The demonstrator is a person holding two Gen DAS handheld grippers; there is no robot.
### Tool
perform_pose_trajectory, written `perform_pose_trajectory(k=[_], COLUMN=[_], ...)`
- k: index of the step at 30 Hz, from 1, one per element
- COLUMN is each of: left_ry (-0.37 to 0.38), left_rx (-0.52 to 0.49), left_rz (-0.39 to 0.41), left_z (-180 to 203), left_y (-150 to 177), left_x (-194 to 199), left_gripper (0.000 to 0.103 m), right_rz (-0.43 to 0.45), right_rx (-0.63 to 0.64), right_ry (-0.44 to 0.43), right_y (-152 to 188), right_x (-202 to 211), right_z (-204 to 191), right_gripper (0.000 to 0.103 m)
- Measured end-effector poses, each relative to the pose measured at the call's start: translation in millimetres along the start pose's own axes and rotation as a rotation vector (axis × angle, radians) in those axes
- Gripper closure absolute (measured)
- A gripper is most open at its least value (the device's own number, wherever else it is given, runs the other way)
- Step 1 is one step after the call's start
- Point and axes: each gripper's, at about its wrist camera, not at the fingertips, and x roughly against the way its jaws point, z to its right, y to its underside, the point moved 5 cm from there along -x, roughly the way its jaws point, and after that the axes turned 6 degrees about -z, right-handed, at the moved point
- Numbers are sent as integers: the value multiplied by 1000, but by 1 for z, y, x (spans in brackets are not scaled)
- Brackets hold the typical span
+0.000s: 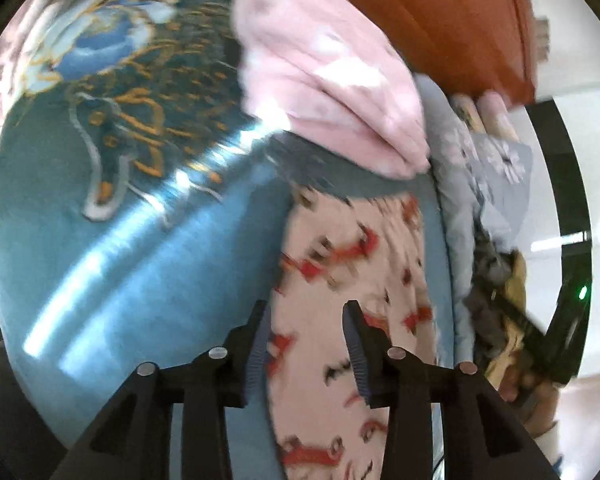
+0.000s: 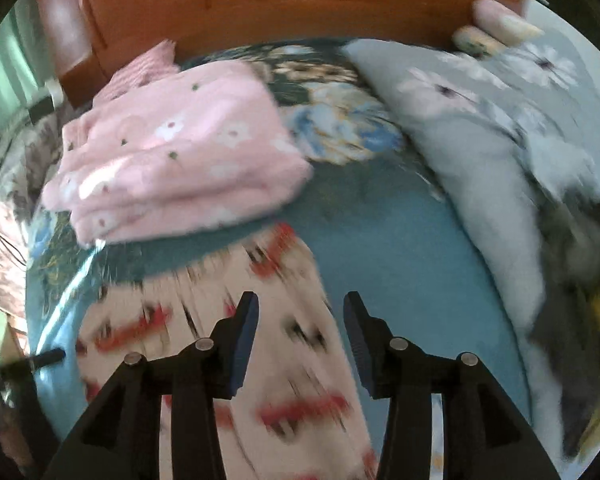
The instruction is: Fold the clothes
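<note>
A pale pink garment printed with red and black motifs (image 1: 352, 320) lay flat on a shiny teal bedspread with a blue-and-gold floral pattern (image 1: 140, 240), stretched in a long strip toward the cameras — probably spread that way so a fold could be made along its length. The left gripper (image 1: 306, 344) pointed down at it with its jaws parted and nothing pinched; the cloth simply lay beneath the gap. The right gripper (image 2: 300, 340) was likewise released, its jaws apart above the garment's right-hand edge, where pink cloth gave way to bare bedspread, and it grasped nothing either. Both claws sitting open over the same piece suggested it was lying free, either just laid down or about to be picked up; which one could not be told. Farther back, a folded fluffy pink garment with white flowers (image 2: 180, 152) rested as a neat stack — seemingly finished and set aside. A grey pillow with white daisies (image 2: 480, 128) leaned along the right, near an orange-brown wooden headboard (image 2: 300, 4). Motion blur softened everything.
</note>
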Motion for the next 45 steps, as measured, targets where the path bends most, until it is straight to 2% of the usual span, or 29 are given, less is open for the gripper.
perform_pose_trajectory(k=[3, 7, 10, 14, 18, 22, 28, 31, 34, 37, 40, 42, 45], left_ry=[-28, -91, -160, -214, -228, -236, -253, -251, -247, -246, -241, -231, -212], left_rx=[-106, -228, -303, -352, -351, -325, -312, -303, -293, -277, -251, -231, -211], left_rz=[-66, -181, -246, -258, -219, -198, -225, -234, -228, -227, -230, -226, -216], left_z=[28, 59, 67, 69, 71, 68, 60, 60, 59, 54, 49, 46, 43], left_y=[16, 52, 74, 94, 93, 89, 92, 92, 88, 85, 81, 77, 70], left_x=[-14, -43, -56, -55, -46, -41, -45, -47, -48, -47, -46, -44, -41], left_gripper=[61, 61, 61, 61, 61, 61, 61, 61, 61, 61, 61, 61, 61], right_rz=[-41, -123, -128, -85, -83, -90, -121, -73, -52, -87, -125, -70, 6], right_rx=[-109, -342, -480, -492, -423, -315, -171, -216, -329, -430, -429, -449, -545], right_ry=[49, 59, 36, -10, -39, -92, -64, -92, -111, -137, -154, -203, -254], right_y=[70, 168, 208, 206, 187, 183, 200, 196, 194, 197, 198, 195, 197], right_x=[11, 6, 0, -5, -19, -23, -27, -16, -13, -25, -33, -23, -8], right_z=[53, 125, 151, 145, 121, 85, 47, 59, 89, 107, 101, 103, 121], right_gripper=[58, 58, 58, 58, 58, 58, 58, 58, 58, 58, 59, 59, 59])
